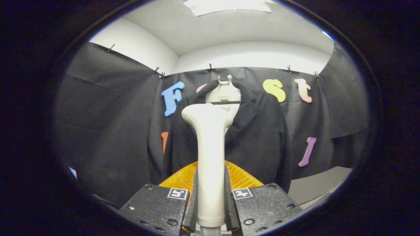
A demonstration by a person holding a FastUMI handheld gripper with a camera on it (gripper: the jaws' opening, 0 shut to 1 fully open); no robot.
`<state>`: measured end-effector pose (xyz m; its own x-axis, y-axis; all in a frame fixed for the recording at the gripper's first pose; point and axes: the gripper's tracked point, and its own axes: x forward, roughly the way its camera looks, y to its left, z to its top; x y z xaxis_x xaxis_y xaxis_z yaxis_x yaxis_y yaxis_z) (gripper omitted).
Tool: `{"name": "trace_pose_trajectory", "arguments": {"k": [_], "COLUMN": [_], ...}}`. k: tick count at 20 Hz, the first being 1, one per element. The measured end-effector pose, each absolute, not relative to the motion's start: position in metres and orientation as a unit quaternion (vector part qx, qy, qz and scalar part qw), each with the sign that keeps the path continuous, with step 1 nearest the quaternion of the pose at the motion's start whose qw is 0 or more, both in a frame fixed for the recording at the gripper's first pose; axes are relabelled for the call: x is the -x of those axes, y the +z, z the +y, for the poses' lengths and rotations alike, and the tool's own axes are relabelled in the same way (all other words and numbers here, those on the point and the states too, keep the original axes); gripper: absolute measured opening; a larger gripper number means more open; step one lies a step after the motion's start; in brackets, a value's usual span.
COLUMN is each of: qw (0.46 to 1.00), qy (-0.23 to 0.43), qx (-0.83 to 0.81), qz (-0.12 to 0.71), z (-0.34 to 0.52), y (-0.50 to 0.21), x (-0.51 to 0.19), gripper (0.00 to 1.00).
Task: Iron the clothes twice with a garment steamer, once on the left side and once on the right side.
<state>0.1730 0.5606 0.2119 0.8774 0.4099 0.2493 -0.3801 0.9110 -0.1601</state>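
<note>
A: Steamer?
B: White plastic garment steamer point(210, 157), upright between the fingers, handle clamped, head up top, facing away from the camera.
A: Gripper?
B: Gripper point(210, 200) closed on the handle, both fingers point(194, 203) pressing its sides low down.
A: Clothes?
B: Dark cloth jacket point(259, 137) on a white plastic hanger point(224, 91), hanging beyond the steamer against the black cloth booth wall point(108, 124). Steamer head overlaps the collar area; contact, cannot tell.
A: Anything else?
B: Orange ribbed plastic piece point(241, 177) just behind the fingers. Grey flat surface point(315, 185) to the lower right of the jacket.
</note>
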Motion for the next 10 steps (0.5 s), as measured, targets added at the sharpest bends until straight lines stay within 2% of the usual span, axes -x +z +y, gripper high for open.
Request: {"name": "trace_pose_trajectory", "arguments": {"k": [5,10], "qw": [0.955,0.947], "qy": [0.249,0.235], "qx": [0.047,0.056], "qz": [-0.157,-0.212], "z": [0.614,0.640], "y": [0.230,0.266], "x": [-0.179,-0.188], "gripper": [0.36,0.36]}}
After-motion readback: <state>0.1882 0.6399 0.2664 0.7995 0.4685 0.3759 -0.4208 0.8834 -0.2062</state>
